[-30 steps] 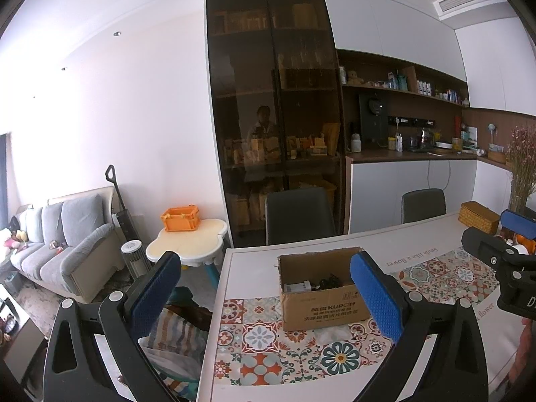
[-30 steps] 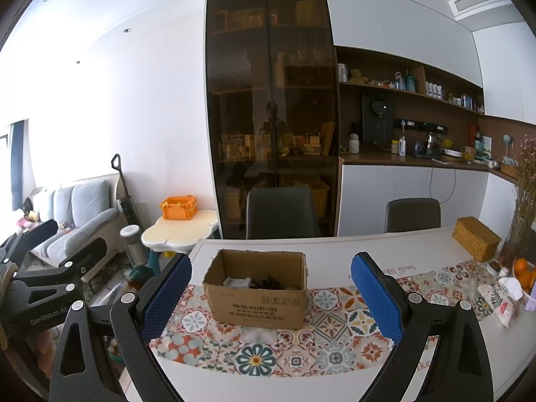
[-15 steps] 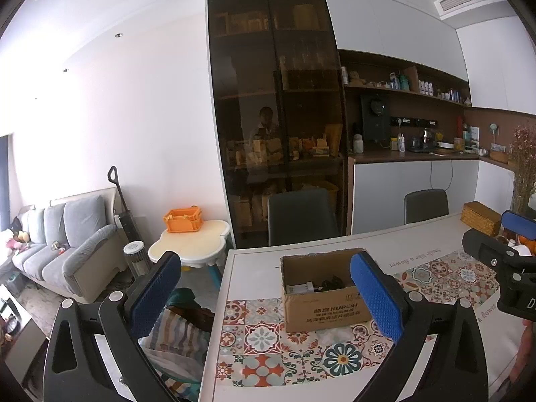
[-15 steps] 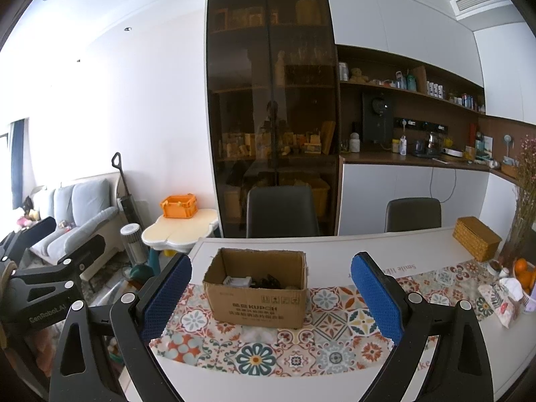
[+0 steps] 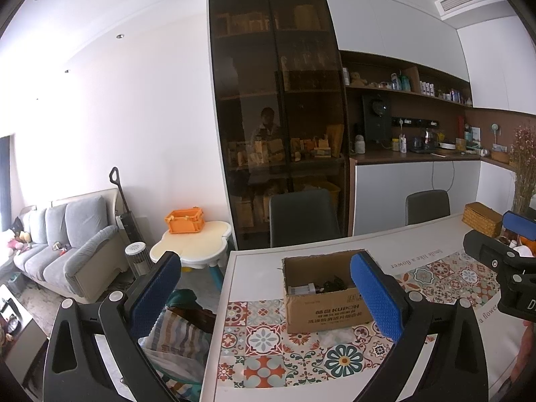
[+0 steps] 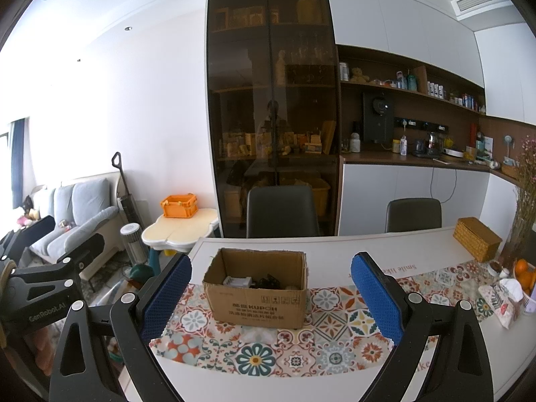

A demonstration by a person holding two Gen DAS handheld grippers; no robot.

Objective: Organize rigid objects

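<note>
An open cardboard box (image 5: 321, 296) stands on the patterned runner of a white table (image 5: 254, 258); it also shows in the right wrist view (image 6: 256, 289). Inside lie a small white rigid item (image 6: 238, 281) and dark items (image 6: 268, 281). My left gripper (image 5: 264, 294) is open and empty, held above the table's left end, short of the box. My right gripper (image 6: 271, 296) is open and empty, in front of the box. Each gripper's body shows at the edge of the other's view, the right one (image 5: 502, 268) and the left one (image 6: 47, 288).
A woven basket (image 6: 477, 238), oranges (image 6: 524, 271) and a dried flower vase stand at the table's right end. Two dark chairs (image 6: 281, 211) stand behind the table. A striped bag (image 5: 177, 338) lies off the table's left edge. A small cream table with an orange crate (image 6: 177, 206) stands near the sofa.
Both views have barely shifted; the left gripper has drifted slightly, so the box sits a little further right in its view. Both grippers stay open.
</note>
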